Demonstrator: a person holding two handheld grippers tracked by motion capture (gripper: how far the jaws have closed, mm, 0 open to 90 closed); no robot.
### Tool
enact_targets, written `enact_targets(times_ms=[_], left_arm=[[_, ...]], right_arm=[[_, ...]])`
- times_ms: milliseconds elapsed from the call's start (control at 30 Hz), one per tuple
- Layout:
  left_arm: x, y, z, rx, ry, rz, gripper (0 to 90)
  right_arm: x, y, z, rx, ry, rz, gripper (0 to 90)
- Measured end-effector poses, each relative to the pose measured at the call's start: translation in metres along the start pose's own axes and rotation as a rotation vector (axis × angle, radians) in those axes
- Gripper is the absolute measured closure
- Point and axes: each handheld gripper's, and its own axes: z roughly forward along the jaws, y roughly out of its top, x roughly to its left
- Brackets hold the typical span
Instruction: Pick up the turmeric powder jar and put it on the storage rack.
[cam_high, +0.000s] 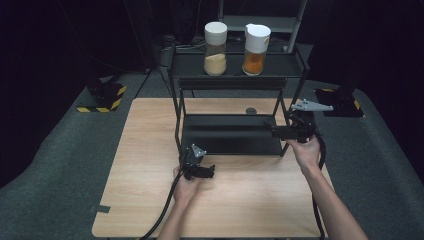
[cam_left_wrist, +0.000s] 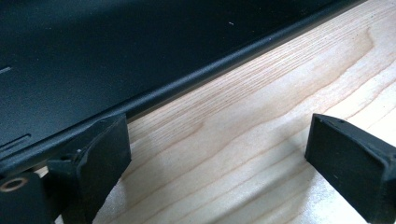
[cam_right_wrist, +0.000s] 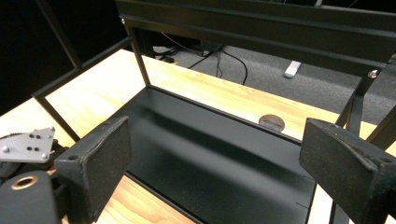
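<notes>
From the high view, the black rack (cam_high: 235, 80) stands at the table's (cam_high: 150, 165) far middle, its long axis running left to right, open front toward the person; the left gripper (cam_high: 206, 172) rests by its front edge, the right gripper (cam_high: 272, 129) at its right end, both empty. In the left gripper view, wide jaws straddle bare wood beside the bottom tray (cam_left_wrist: 116, 56). In the right gripper view, wide jaws face across the tray (cam_right_wrist: 224, 158); squaring up on a frame bar before closing seems wisest.

black rack (cam_high: 230, 145), pale wood-grain table (cam_high: 250, 200)
</notes>
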Motion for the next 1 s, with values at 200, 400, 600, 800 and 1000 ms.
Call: enact_targets(times_ms=[200, 400, 600, 800, 1000], left_arm=[[0.0, 0.0, 0.0, 0.0, -0.001, -0.003, 6.6], [0.0, 0.0, 0.0, 0.0, -0.002, -0.003, 6.7], [0.0, 0.0, 0.0, 0.0, 0.001, 0.002, 6.6], [0.0, 0.0, 0.0, 0.0, -0.002, -0.003, 6.6], [0.0, 0.0, 0.0, 0.0, 0.001, 0.002, 6.6]], right_arm=[[0.004, -0.005, 0.005, 0.01, -0.007, -0.01, 8.9], [0.01, -0.013, 0.012, 0.021, -0.015, -0.03, 9.1], [0.012, -0.021, 0.02, 0.044, -0.015, -0.03, 9.3], [0.014, -0.029, 0.026, 0.053, -0.018, -0.028, 9.3], [0.021, -0.034, 0.035, 0.077, -0.025, -0.045, 9.3]])
